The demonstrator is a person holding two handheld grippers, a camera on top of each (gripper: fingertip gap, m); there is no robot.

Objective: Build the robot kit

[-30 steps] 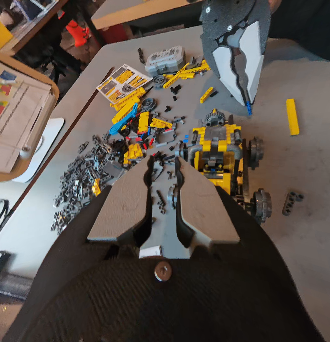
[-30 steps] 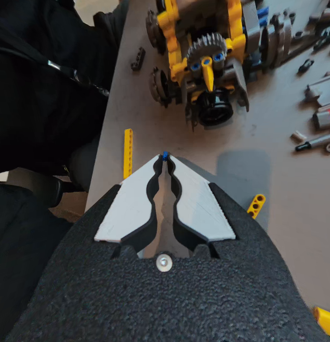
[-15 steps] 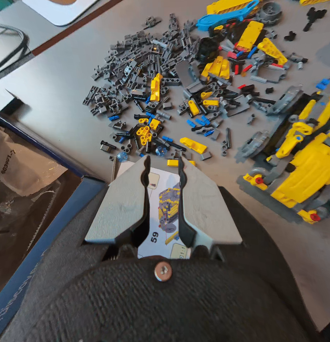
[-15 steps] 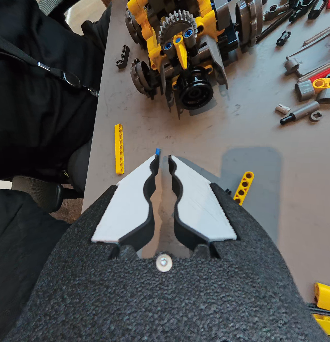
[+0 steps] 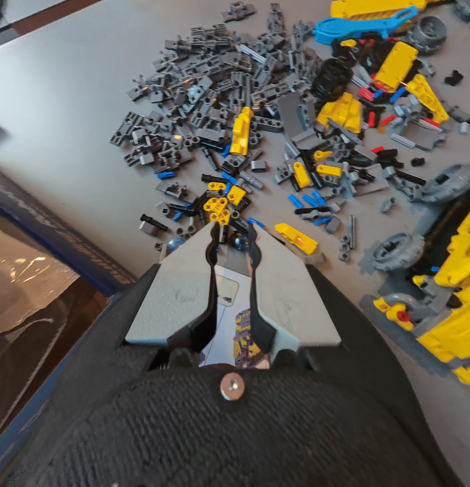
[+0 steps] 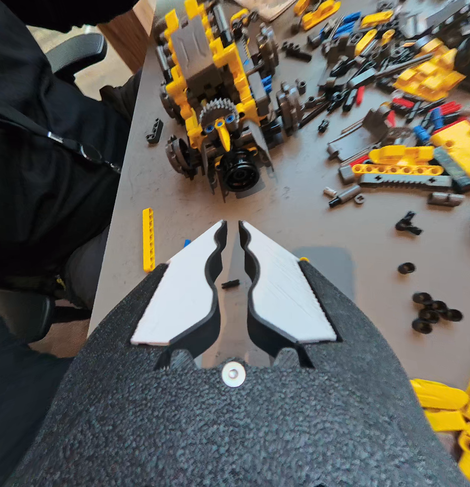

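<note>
Left claw released, empty, grey flat fingers over a printed booklet page; cluster of small yellow plastic connectors at 12 o'clock, just beyond the tips. Right claw released, empty, white ribbed fingers over the matte grey table; half-built yellow-grey brick vehicle at 12, yellow holed beam at 9, black pin between the fingers on the table.

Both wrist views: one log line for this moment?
left gripper: open, empty, over loose bricks | right gripper: open, empty, facing yellow model

Booklet page mostly hidden under left tool; yellow model cut off at right edge.
</note>
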